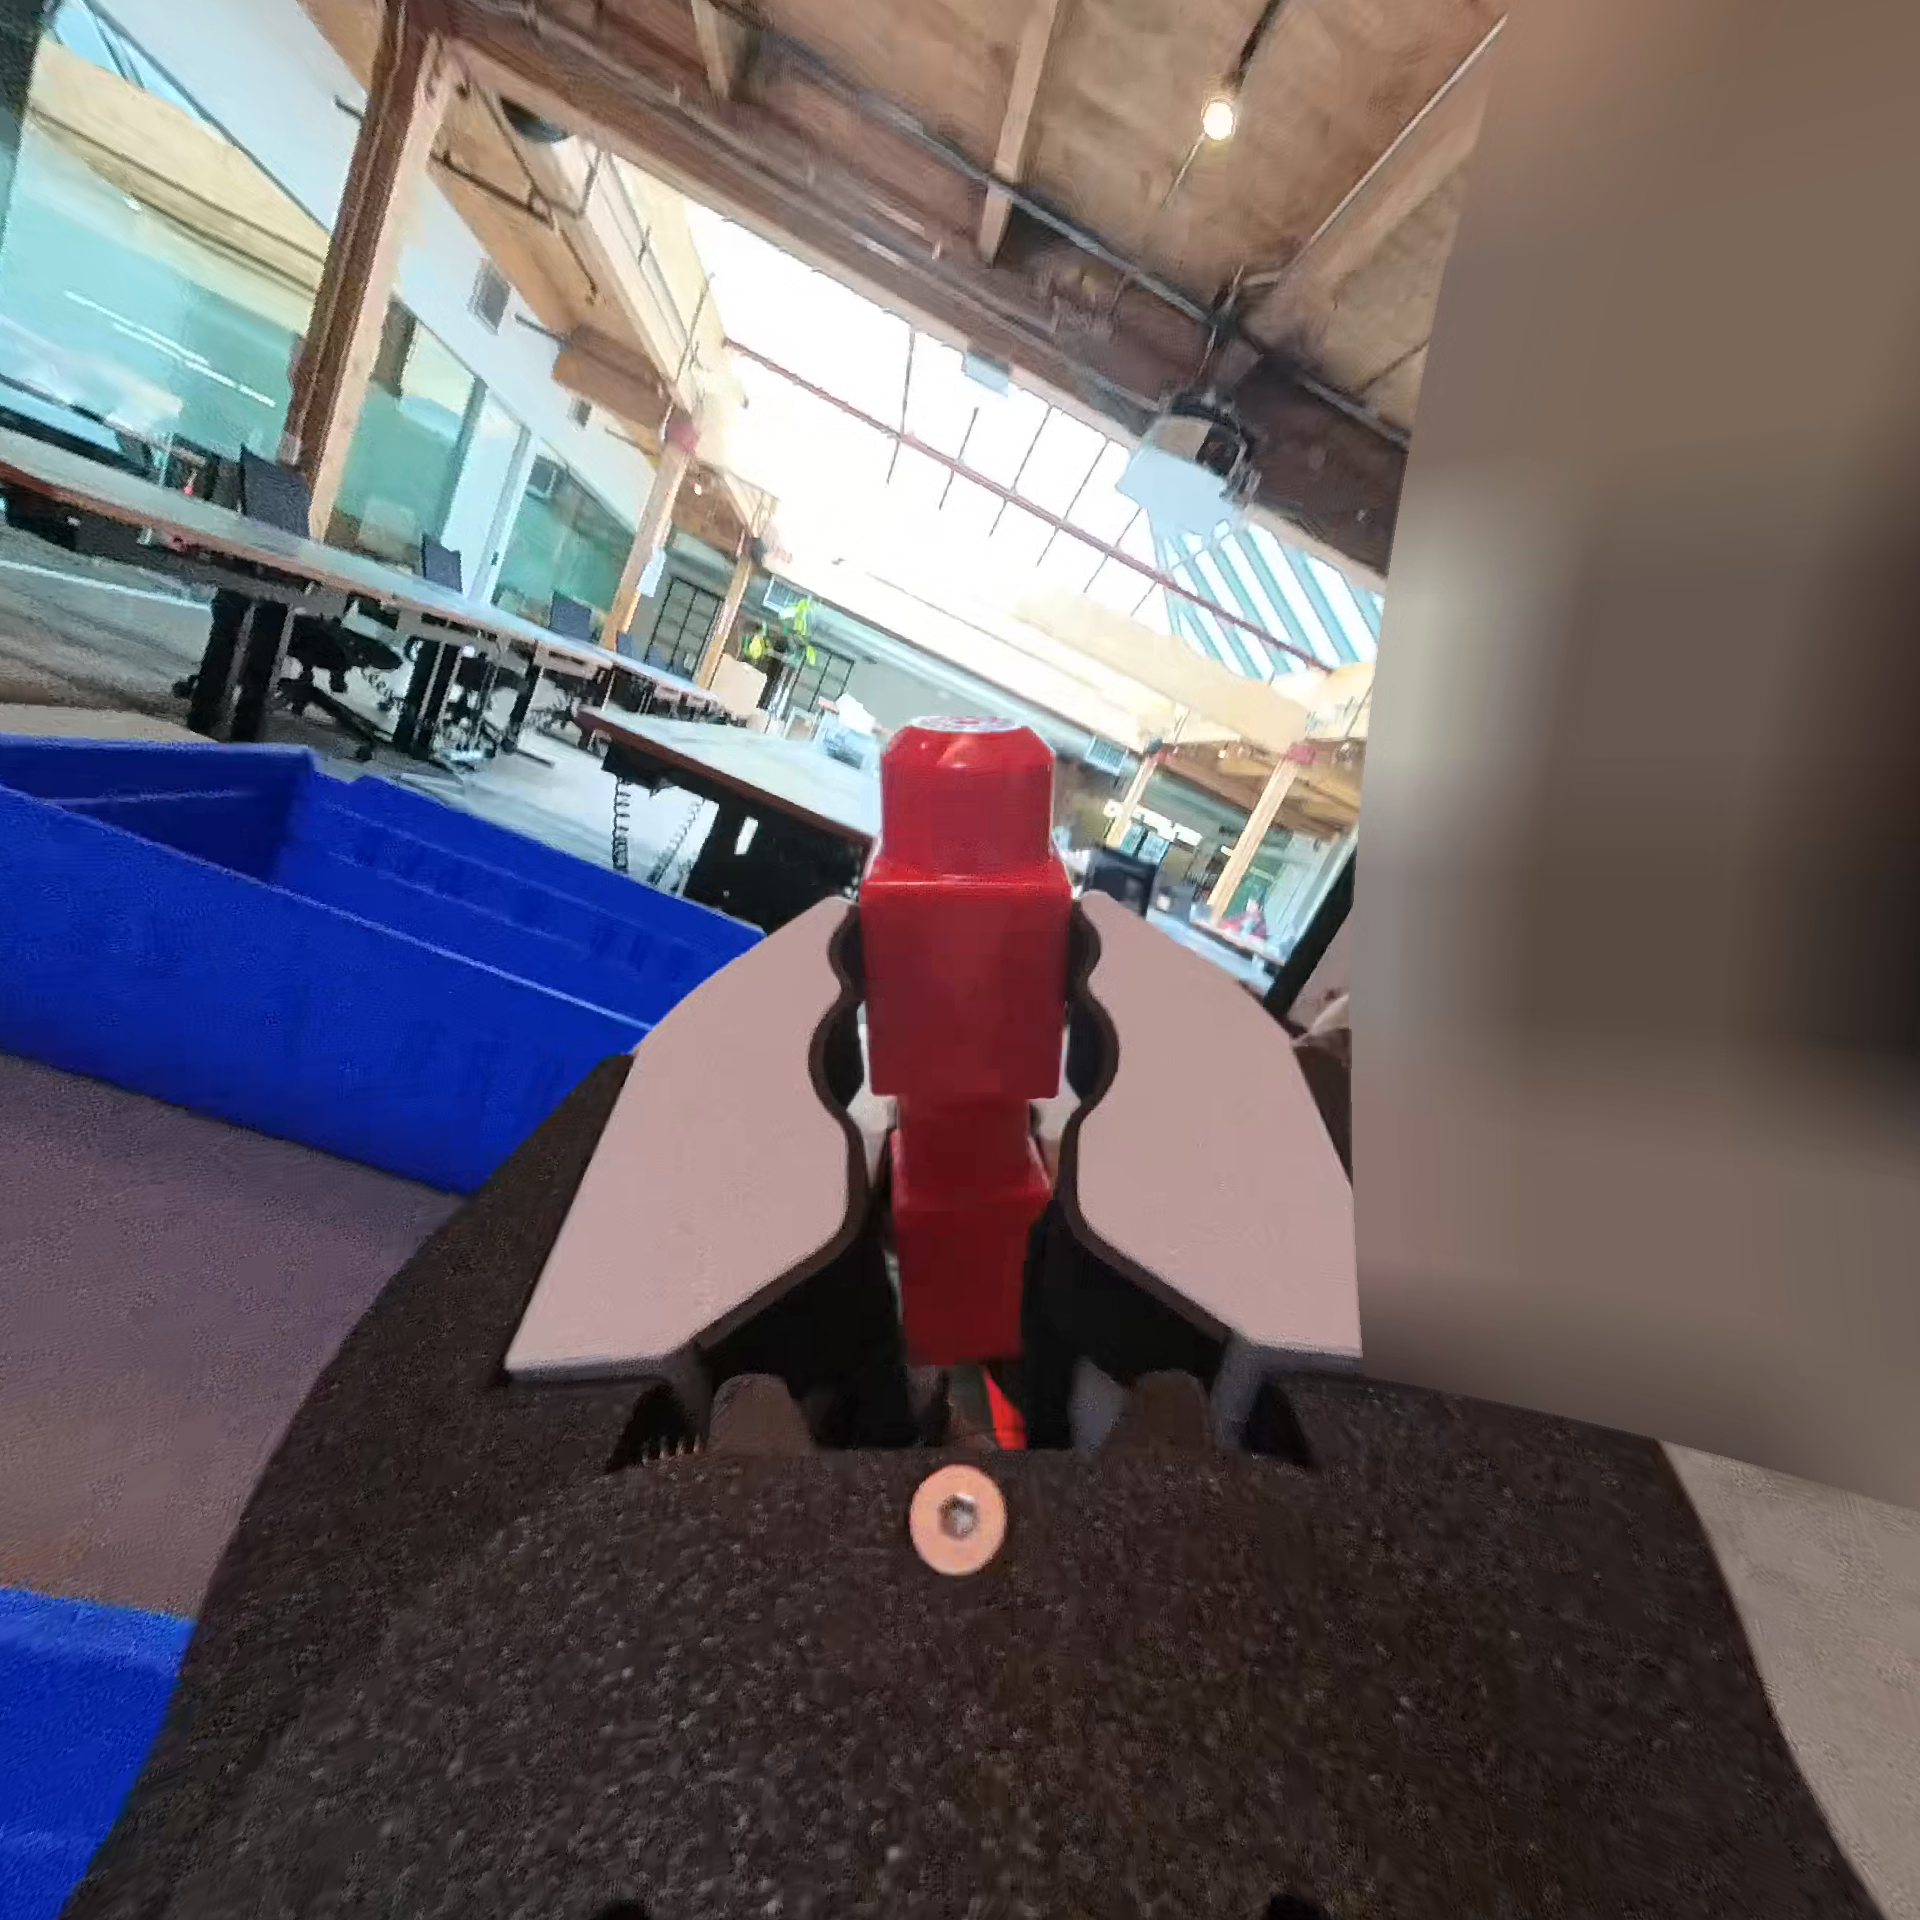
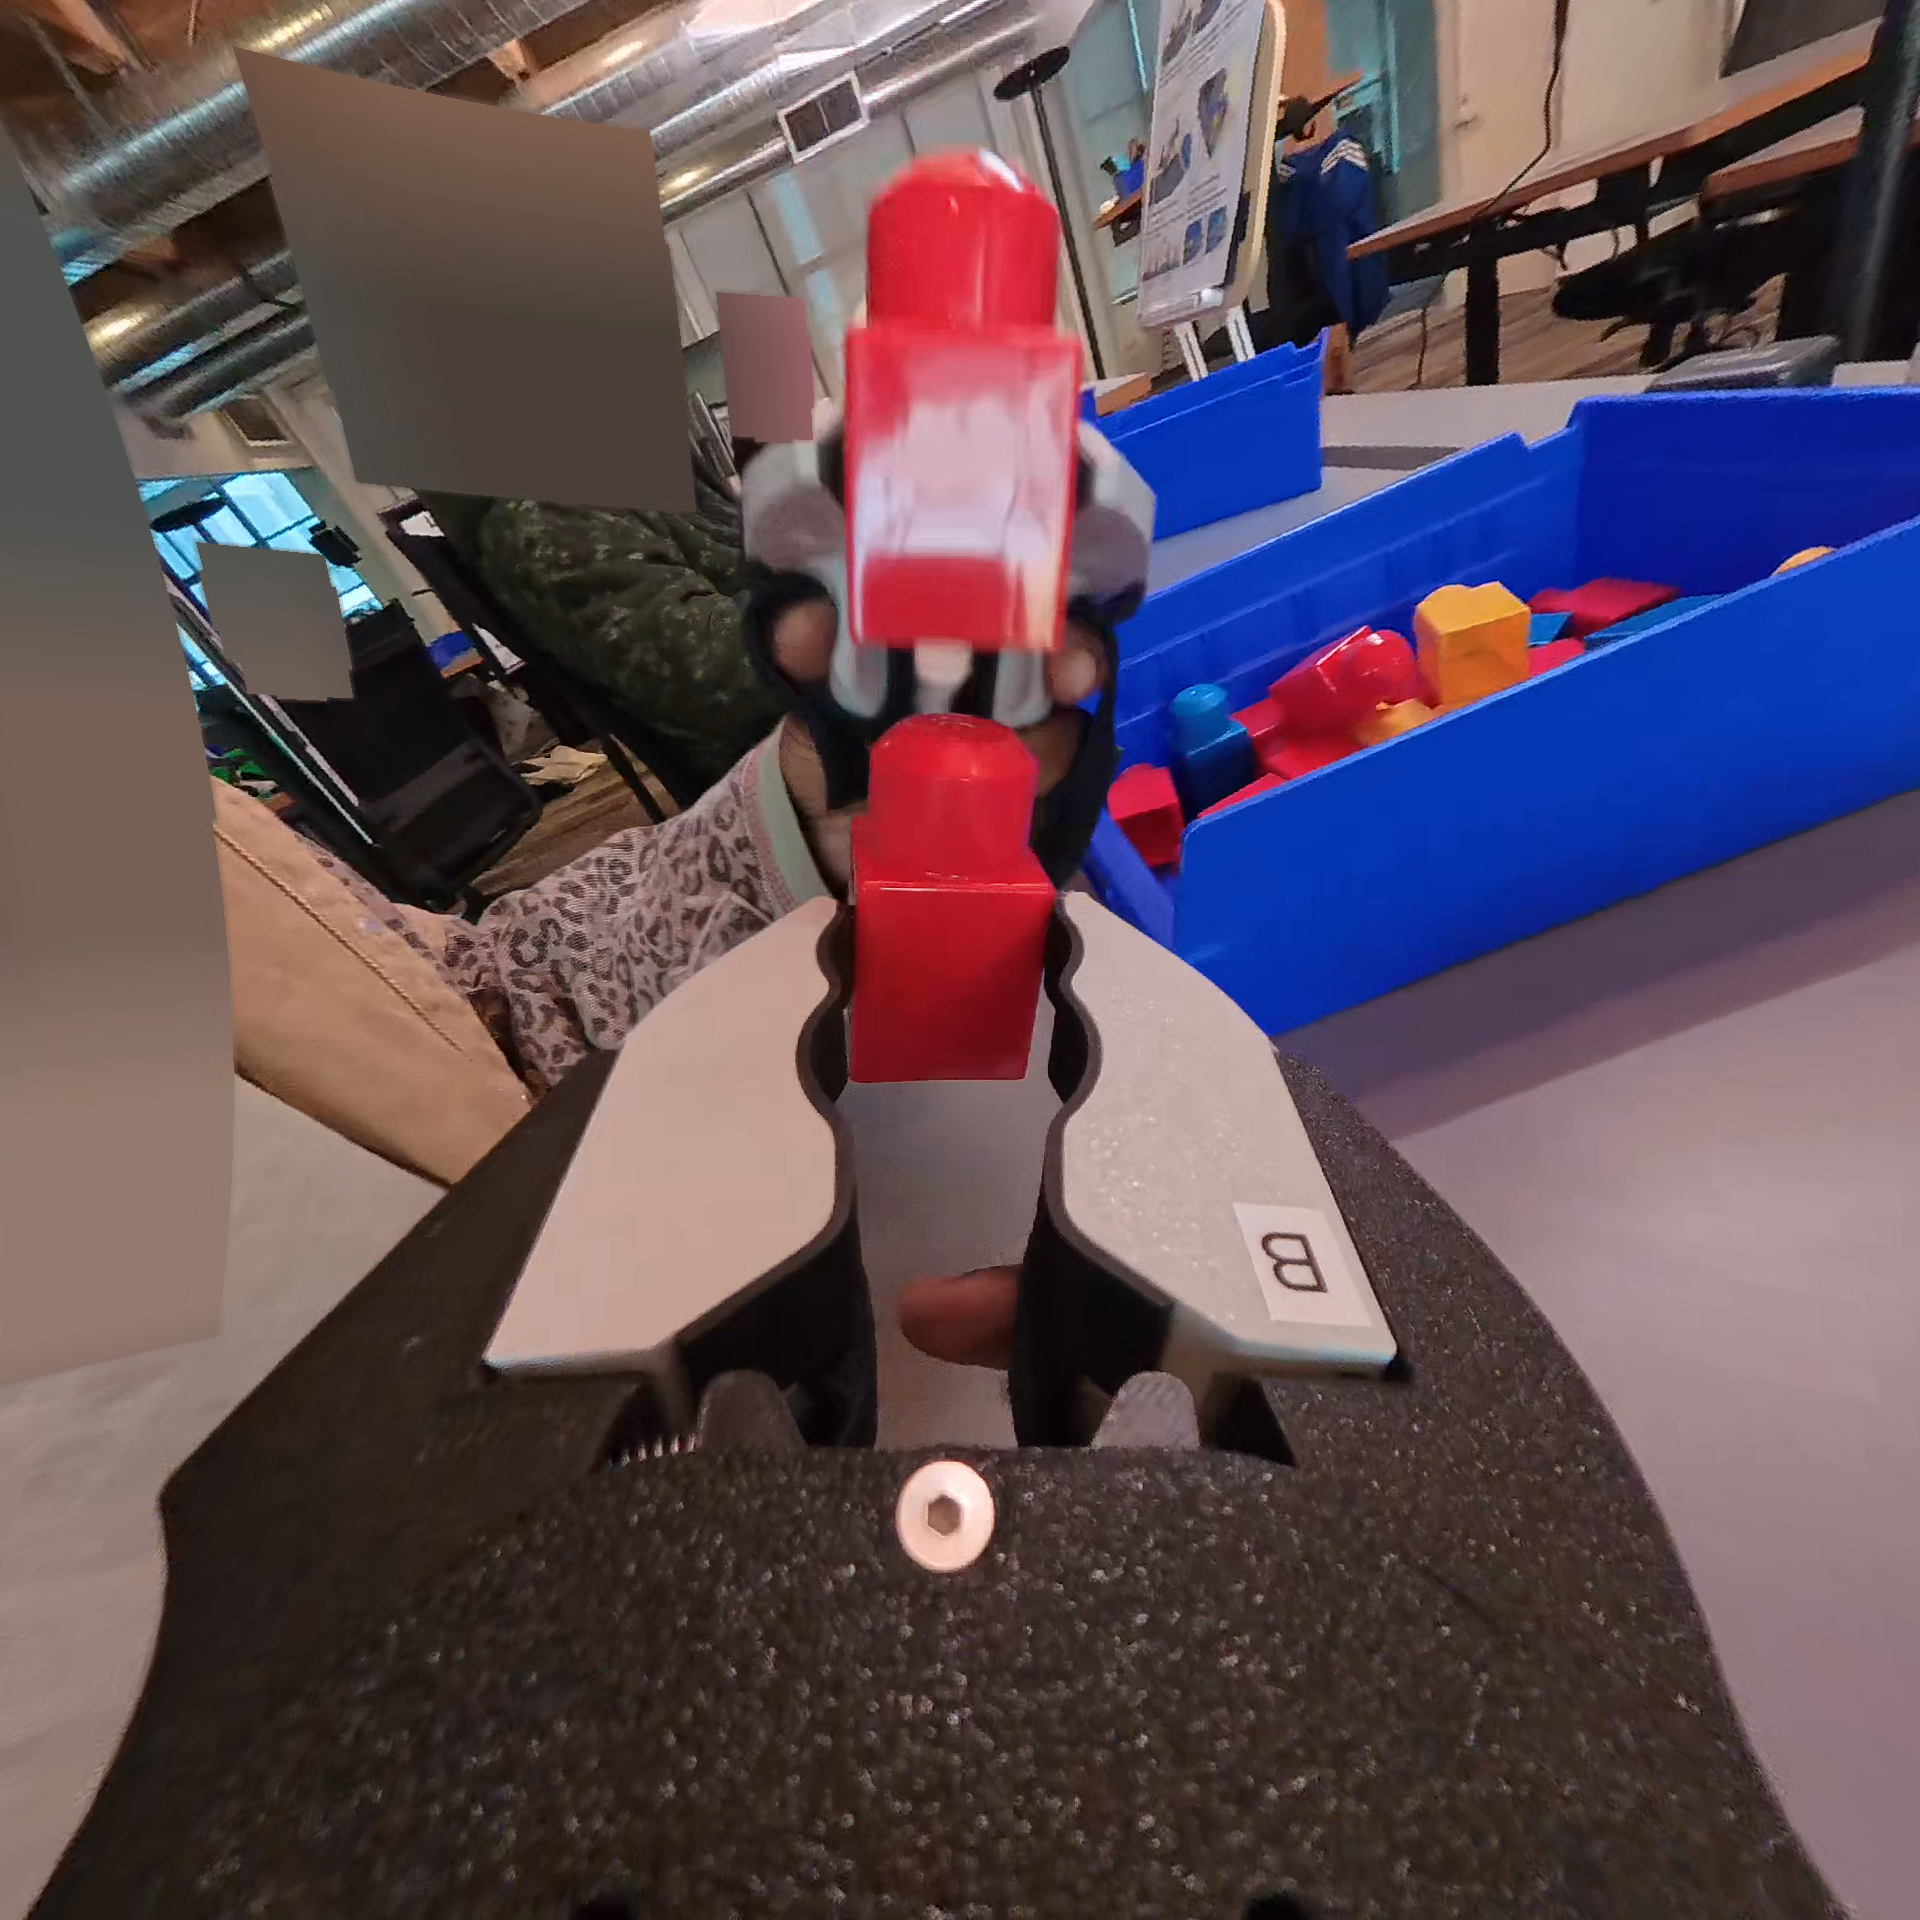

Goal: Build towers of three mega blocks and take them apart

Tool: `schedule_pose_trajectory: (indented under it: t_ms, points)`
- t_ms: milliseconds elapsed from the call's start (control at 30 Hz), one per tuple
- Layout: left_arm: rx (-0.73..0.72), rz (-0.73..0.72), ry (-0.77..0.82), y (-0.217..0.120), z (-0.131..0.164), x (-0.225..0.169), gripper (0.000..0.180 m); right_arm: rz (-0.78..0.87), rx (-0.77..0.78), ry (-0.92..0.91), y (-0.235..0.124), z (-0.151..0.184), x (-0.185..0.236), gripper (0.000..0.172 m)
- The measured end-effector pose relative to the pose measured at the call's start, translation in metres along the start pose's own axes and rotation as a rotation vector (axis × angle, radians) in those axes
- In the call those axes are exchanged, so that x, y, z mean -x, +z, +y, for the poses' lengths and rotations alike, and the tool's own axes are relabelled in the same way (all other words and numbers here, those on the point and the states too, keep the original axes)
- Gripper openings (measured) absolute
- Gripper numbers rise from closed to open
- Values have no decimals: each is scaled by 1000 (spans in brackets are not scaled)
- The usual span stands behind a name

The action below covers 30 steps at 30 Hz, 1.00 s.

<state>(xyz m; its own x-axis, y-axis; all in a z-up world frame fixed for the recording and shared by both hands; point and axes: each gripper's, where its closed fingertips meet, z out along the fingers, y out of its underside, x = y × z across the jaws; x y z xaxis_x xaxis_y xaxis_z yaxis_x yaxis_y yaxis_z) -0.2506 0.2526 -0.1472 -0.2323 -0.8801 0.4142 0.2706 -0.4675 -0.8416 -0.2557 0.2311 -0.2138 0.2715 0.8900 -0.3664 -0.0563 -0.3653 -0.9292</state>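
Both grippers are raised above the grey table (image 2: pixel 1662 1195), tips angled upward.

The left gripper (image 1: pixel 964 997) clamps a red block (image 1: pixel 966 987), both pads pressed on its sides, stud up. A second red block (image 1: pixel 961 1257) sits directly beneath the first in the left wrist view, back between the fingers; whether they join cannot be told.

The right gripper (image 2: pixel 943 987) clamps its own red block (image 2: pixel 940 977) at the fingertips, pads against both sides, stud pointing up. Straight beyond and above that stud, the right wrist view shows the other gripper with its red block, motion-blurred, its underside just above the stud; contact cannot be judged. A hand in a dark fingerless glove (image 2: pixel 1081 769) and a leopard-print sleeve (image 2: pixel 582 914) lie behind.

A blue bin (image 2: pixel 1558 894) stands to the right on the table, holding loose blocks (image 2: pixel 1403 686) in red, yellow-orange and blue. A second blue bin (image 2: pixel 1205 436) stands farther back. In the left wrist view a blue bin (image 1: pixel 312 956) stands to the left.

Right finger carries a small white sticker (image 2: pixel 1299 1262) with a printed letter. A poster board (image 2: pixel 1205 156) stands in the background, too small to read.
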Motion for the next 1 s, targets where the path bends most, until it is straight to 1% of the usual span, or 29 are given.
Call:
schedule_pose_trajectory:
  t_ms: [67,200,267,367,467,533,567,667,700,833,867,900,933,1000]
  points:
    - [68,-4,21,5,13,2,36,11,26,-1,-2,3,-1,35]
    - [135,-16,49,8,24,4,36,33,41,-25,-4,4,-4,35]
    - [172,-39,55,11,32,6,36,52,19,-48,-4,1,-6,35]
    - [169,-66,65,12,33,11,36,86,8,-91,-7,-2,-11,35]
    - [168,-91,55,11,32,16,36,133,-41,-143,-12,-10,-15,35]
    - [188,-83,33,9,37,19,36,144,-93,-151,-17,-19,-16,35]
    - [176,-66,19,8,38,19,36,136,-128,-137,-21,-24,-15,35]
    - [78,-39,-29,11,36,24,36,168,-103,-162,-23,-22,-19,35]
    - [54,-23,-50,14,36,23,36,160,-130,-153,-24,-25,-18,35]
    - [-69,32,-94,19,26,15,36,81,-331,-61,-31,-47,-11,34]
    - [-102,40,-109,19,23,14,36,73,-362,-24,-32,-50,-11,40]
    - [-142,59,-133,19,18,12,36,76,-372,3,-32,-51,-14,58]
    - [-184,67,-155,17,12,12,36,74,-361,14,-31,-49,-15,69]
    - [-233,50,-148,13,3,13,36,68,-347,7,-28,-46,-14,67]
